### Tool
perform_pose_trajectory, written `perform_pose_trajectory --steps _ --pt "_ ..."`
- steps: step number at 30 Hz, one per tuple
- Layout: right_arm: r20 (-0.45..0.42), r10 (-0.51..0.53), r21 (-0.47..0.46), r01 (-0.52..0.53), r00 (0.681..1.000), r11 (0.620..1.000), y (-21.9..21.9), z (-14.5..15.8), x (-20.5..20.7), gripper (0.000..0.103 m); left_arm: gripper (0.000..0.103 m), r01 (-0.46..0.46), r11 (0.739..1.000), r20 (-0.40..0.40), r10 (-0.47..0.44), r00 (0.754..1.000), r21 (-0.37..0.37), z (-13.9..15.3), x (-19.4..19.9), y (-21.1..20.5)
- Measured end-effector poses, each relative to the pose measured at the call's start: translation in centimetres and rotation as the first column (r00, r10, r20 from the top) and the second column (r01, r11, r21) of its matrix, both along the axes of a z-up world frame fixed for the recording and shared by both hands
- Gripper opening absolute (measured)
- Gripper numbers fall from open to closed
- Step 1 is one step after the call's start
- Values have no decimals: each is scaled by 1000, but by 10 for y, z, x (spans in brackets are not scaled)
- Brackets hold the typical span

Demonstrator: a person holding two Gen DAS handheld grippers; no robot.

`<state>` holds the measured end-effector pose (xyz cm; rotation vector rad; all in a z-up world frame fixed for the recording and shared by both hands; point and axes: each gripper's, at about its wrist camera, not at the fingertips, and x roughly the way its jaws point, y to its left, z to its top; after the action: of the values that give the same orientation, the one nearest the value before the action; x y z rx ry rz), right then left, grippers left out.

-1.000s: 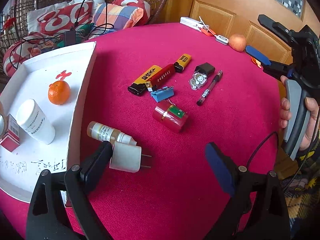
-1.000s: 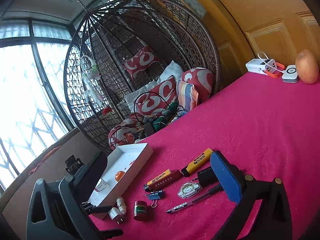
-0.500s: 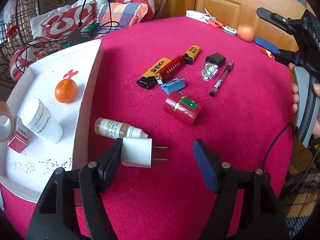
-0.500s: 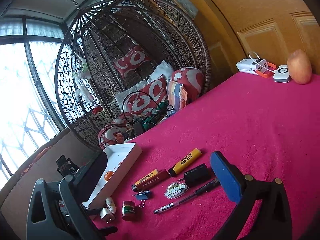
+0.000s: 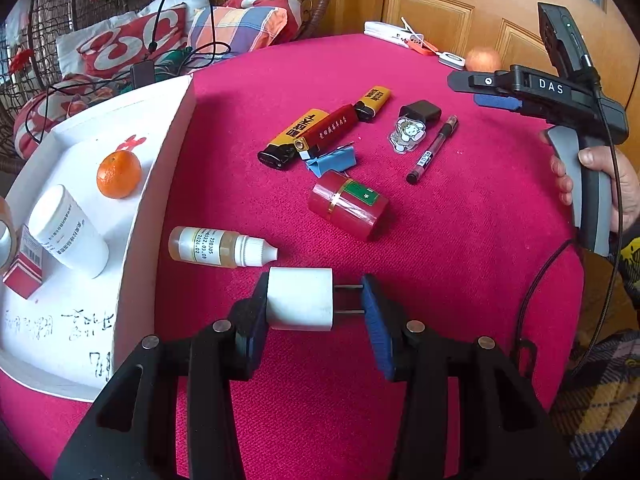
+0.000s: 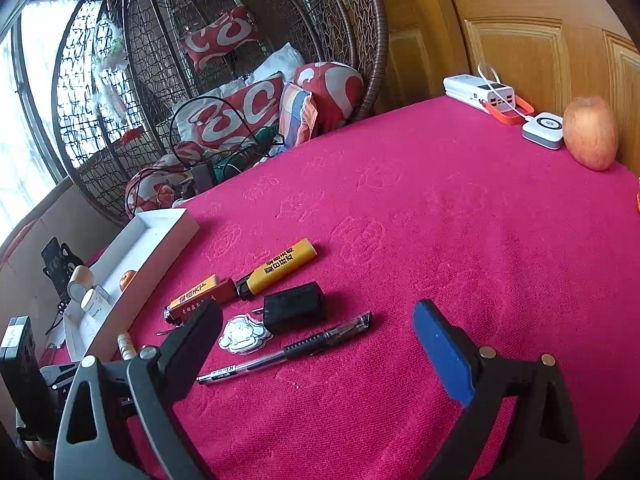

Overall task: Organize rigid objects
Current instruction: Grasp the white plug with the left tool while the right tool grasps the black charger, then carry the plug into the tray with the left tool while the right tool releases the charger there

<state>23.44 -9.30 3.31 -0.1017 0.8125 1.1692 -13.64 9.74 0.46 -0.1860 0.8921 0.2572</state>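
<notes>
My left gripper point(image 5: 316, 304) is shut on a white plug adapter point(image 5: 300, 299), one pad on its body, the other on its prong tips, low over the red cloth. A small dropper bottle point(image 5: 218, 247) lies just beyond it, beside the white tray point(image 5: 160, 176). A red tin point(image 5: 347, 205), lighters point(image 5: 294, 139), a blue binder clip point(image 5: 331, 161), a black charger point(image 5: 420, 111), a sticker point(image 5: 408, 134) and a pen point(image 5: 432, 149) lie further on. My right gripper point(image 6: 316, 344) is open and empty, above the pen point(image 6: 288, 354) and black charger point(image 6: 294, 306).
The tray holds an orange point(image 5: 119, 173), a white bottle point(image 5: 68, 231), a red box point(image 5: 24, 268) and tape. A power bank point(image 6: 484, 92), a small white device point(image 6: 546, 130) and an apple point(image 6: 591, 132) sit at the table's far edge. A wicker chair with cushions point(image 6: 240, 108) stands behind.
My left gripper closed its jaws onto the white plug adapter. My right gripper moved down and forward toward the pen and charger, staying open.
</notes>
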Motion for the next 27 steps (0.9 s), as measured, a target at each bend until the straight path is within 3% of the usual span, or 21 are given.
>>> perform_pose_trajectory --steps 1,3,8,10,13,17,21,27 --pt "29 16 -19 -15 999 1000 7 1 -3 93 43 -3 1000 4 3 1000 -2 0 0 0" --pt "64 37 -64 -33 997 997 21 -1 -7 70 43 -7 1000 6 7 1000 3 0 0 -1" --pt "39 97 -128 -91 995 988 44 -14 -11 64 43 -13 1000 16 13 1000 21 -2 -2 -5" --pt "66 102 -174 -89 993 981 50 -19 -14 60 43 -17 1000 20 16 1000 15 -2 -2 -4" --pt "43 118 -173 -109 992 979 50 -23 -12 45 43 -22 1000 25 22 999 9 -2 -2 -3" --pt "75 101 -153 -88 992 984 42 -17 -13 45 43 -39 999 43 39 998 3 1 -6 -2" --pt "68 56 -39 -53 996 998 23 6 -9 45 43 -51 999 66 50 997 0 7 -11 -1" --pt "73 93 64 -98 993 993 12 38 -24 45 43 -57 998 104 54 993 18 21 -17 -6"
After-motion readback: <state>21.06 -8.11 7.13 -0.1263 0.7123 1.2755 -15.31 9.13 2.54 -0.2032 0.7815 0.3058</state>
